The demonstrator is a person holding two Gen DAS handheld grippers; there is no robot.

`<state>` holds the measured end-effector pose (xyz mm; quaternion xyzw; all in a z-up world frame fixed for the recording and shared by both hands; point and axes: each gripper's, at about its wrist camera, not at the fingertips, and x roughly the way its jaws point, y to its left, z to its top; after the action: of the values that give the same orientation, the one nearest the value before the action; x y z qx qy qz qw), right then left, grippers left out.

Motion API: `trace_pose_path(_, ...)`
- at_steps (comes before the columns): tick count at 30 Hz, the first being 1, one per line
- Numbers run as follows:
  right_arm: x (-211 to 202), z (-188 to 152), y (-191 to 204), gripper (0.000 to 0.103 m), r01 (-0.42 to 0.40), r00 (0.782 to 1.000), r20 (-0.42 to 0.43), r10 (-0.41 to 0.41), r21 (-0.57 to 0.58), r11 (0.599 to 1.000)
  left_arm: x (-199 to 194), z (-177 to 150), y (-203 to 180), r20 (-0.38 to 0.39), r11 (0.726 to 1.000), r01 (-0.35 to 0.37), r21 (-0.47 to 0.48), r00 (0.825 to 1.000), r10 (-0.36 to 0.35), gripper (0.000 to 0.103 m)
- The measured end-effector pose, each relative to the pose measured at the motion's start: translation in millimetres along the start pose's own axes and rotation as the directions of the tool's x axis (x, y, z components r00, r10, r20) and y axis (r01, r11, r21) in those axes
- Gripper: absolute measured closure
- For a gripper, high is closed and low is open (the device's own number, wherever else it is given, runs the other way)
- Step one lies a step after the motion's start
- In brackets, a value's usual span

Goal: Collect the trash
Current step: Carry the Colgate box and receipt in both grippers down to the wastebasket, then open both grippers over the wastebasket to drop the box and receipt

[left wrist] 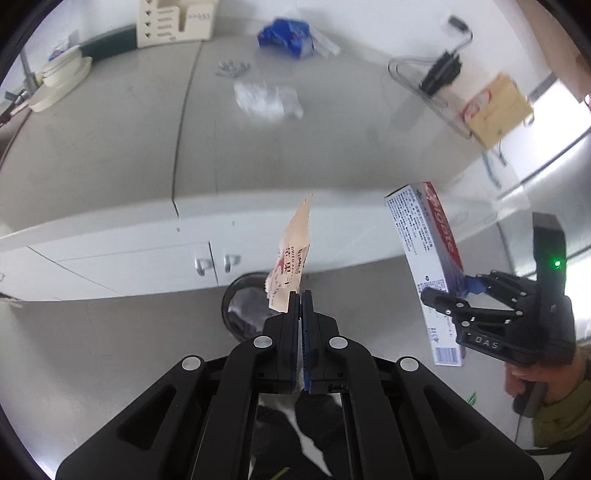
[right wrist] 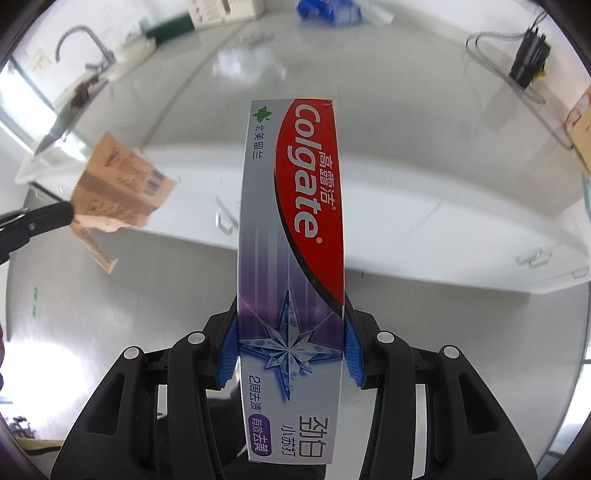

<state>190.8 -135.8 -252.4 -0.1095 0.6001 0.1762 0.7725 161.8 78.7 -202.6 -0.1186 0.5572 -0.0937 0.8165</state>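
Grey countertop (left wrist: pixel 110 147) fills the upper half of the left wrist view, with white cabinet doors (left wrist: pixel 129 266) below its front edge and a pale floor beneath. On the counter, a crumpled clear plastic wrapper (left wrist: pixel 267 98) lies at upper centre, a blue crumpled packet (left wrist: pixel 284 33) sits above it near the wall, and a tan cardboard box (left wrist: pixel 496 109) rests toward the upper right beside a black plug with a cable (left wrist: pixel 441 72). At lower centre the left gripper (left wrist: pixel 301 299) is clamped tight on the bottom edge of a torn tan snack wrapper (left wrist: pixel 291 258), which sticks up out of the fingertips and leans slightly right; behind it, just left of the fingertips, shows the dark rim of a round bin (left wrist: pixel 231 295) on the floor. At the right of the same view the right gripper (left wrist: pixel 454 291) clasps a toothpaste box (left wrist: pixel 424 251) near its middle, a hand (left wrist: pixel 524 380) on the handle below. In the right wrist view that gripper (right wrist: pixel 291 347) has its blue pads (right wrist: pixel 352 350) pressed against both long sides of the toothpaste box (right wrist: pixel 291 221), which runs straight up the centre of the frame beyond the fingertips and back between the fingers toward the bottom edge. The snack wrapper (right wrist: pixel 122 184) hangs blurred at the left, pinched by the left gripper's black tip (right wrist: pixel 55 216).
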Motion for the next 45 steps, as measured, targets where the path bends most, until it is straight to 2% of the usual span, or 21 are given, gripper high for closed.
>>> trace_pose_path(4,36.1,-25.2,0.7,0.057,-0.009,0.996,-0.085,0.008,-0.012,1.000,34.2,-13.9,3.3,-0.042,1.000,0.003,0.008,0.999,-0.003,0.102)
trace_pose_path(9,96.4,-40.6,-7.5,0.057,-0.031,0.985,-0.168,0.035,0.024,0.999,98.3,-27.5,19.5,-0.097,0.999,0.007,-0.040,0.995,-0.011,0.102)
trace_pose_path(12,131.8,-41.6,-11.2,0.057,-0.047,0.980,-0.192,0.055,0.046,0.998,138.3,-35.8,26.4,-0.126,0.999,0.003,-0.047,0.992,-0.009,0.102)
trace_pose_path(17,192.4,-41.1,-16.7,0.057,-0.058,0.973,-0.220,0.070,0.061,0.996,202.5,-41.8,32.6,-0.141,1.000,-0.025,0.011,0.990,0.026,0.102)
trace_pose_path(21,245.7,-44.2,-27.0,0.057,-0.085,0.965,-0.239,0.103,0.087,0.993,255.4,-43.4,54.0,-0.163,0.999,-0.036,-0.027,0.986,0.031,0.102)
trace_pose_path(25,312.5,-44.1,-30.2,0.057,-0.114,0.952,-0.269,0.144,0.127,0.985,306.1,-47.0,74.1,-0.152,0.998,-0.051,-0.028,0.987,0.047,0.102)
trace_pose_path(30,380.9,-51.2,-30.9,0.056,-0.111,0.941,-0.307,0.139,0.106,0.988,368.6,-60.8,90.9,-0.193,0.995,-0.060,-0.076,0.980,0.044,0.102)
trace_pose_path(33,410.9,-54.4,-28.7,0.056,-0.105,0.933,-0.338,0.127,0.081,0.991,386.9,-67.4,93.9,-0.194,0.991,-0.070,-0.110,0.980,0.048,0.102)
trace_pose_path(38,436.3,-47.8,-24.4,0.056,-0.098,0.928,-0.353,0.120,0.079,0.992,402.3,-74.6,97.2,-0.190,0.983,-0.079,-0.168,0.981,0.046,0.102)
trace_pose_path(41,445.5,-44.8,-28.5,0.055,-0.112,0.926,-0.349,0.147,0.119,0.987,406.9,-73.9,101.3,-0.172,0.974,-0.068,-0.216,0.985,0.030,0.093)
trace_pose_path(42,450.0,-41.5,-26.8,0.055,-0.128,0.920,-0.353,0.173,0.146,0.981,404.2,-72.9,100.2,-0.149,0.977,-0.075,-0.201,0.988,0.046,0.075)
trace_pose_path(43,452.8,-39.8,-28.4,0.055,-0.139,0.913,-0.360,0.191,0.167,0.976,399.5,-71.2,99.5,-0.134,0.977,-0.092,-0.192,0.989,0.067,0.064)
trace_pose_path(45,451.1,-40.9,-31.4,0.055,-0.141,0.913,-0.358,0.195,0.170,0.975,393.1,-74.6,101.8,-0.132,0.974,-0.103,-0.201,0.988,0.078,0.066)
